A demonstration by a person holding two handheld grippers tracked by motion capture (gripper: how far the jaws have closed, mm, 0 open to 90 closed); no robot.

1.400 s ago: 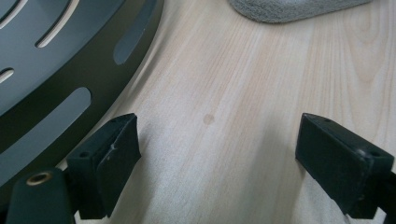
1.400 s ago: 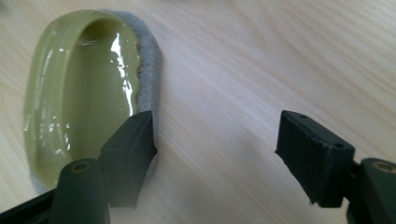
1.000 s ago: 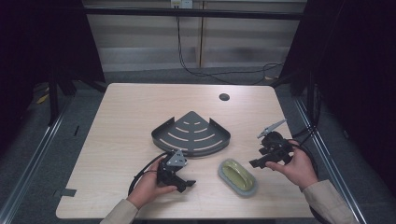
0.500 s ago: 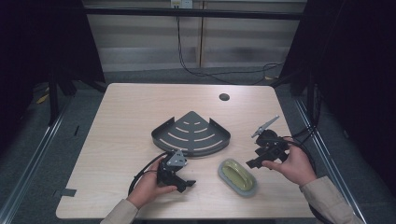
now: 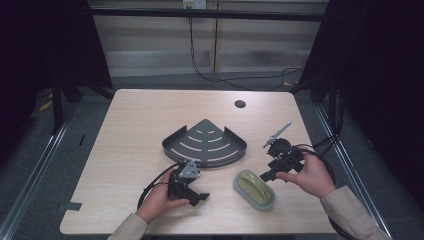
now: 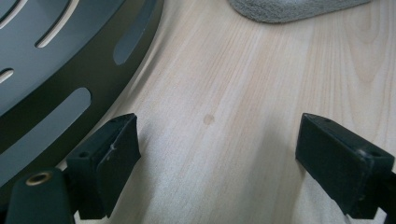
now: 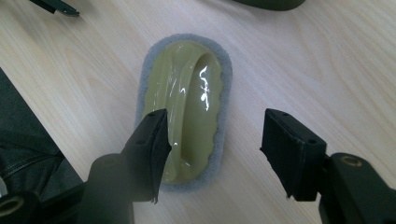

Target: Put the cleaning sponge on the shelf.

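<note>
High view: the scrubbing pad [image 5: 255,189] lies at lower centre, below the corner shelf [image 5: 206,144]; the right gripper [image 5: 272,171] hovers just beside it.

Left gripper view: jaws wide apart over bare table [image 6: 224,93], holding nothing.

Right gripper view: half-open jaws, just been closing, nothing gripped; the pad's handle [image 7: 194,102] lies ahead, ungrasped, so pickup remains.

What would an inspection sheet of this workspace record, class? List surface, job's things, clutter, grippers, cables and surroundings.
Surface: pale wooden table, round hole near far edge.
Job's things: green-handled scrub pad flat near front; dark slotted corner shelf mid-table.
Clutter: nothing seen.
Grippers: left gripper open over bare wood beside the shelf; right gripper over the pad, jaws just closing, not yet pressing it.
Cables: one cable trails from the left gripper.
Surroundings: dark frame, grey floor.
</note>
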